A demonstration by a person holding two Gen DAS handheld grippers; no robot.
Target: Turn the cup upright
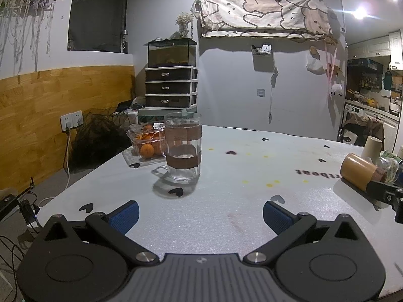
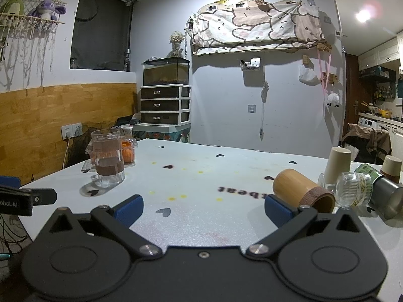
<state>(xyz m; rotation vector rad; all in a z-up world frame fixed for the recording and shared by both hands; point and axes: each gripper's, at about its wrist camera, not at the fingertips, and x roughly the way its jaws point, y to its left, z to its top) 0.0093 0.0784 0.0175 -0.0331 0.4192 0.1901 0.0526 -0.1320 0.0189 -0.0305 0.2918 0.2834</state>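
A clear glass mug (image 1: 183,146) with two brown bands stands upright on the white table (image 1: 239,201), ahead of my left gripper (image 1: 200,215), which is open and empty. The mug also shows at the left in the right wrist view (image 2: 107,159). A bamboo cup (image 2: 303,190) lies on its side just ahead of the right finger of my right gripper (image 2: 204,212), which is open and empty. The bamboo cup also shows at the right in the left wrist view (image 1: 361,172).
A plastic box of oranges (image 1: 147,142) sits behind the mug. Near the bamboo cup are a clear ribbed jar (image 2: 352,188) on its side, a grey can (image 2: 386,197) on its side, and two upside-down paper cups (image 2: 337,166). The table's left edge is close.
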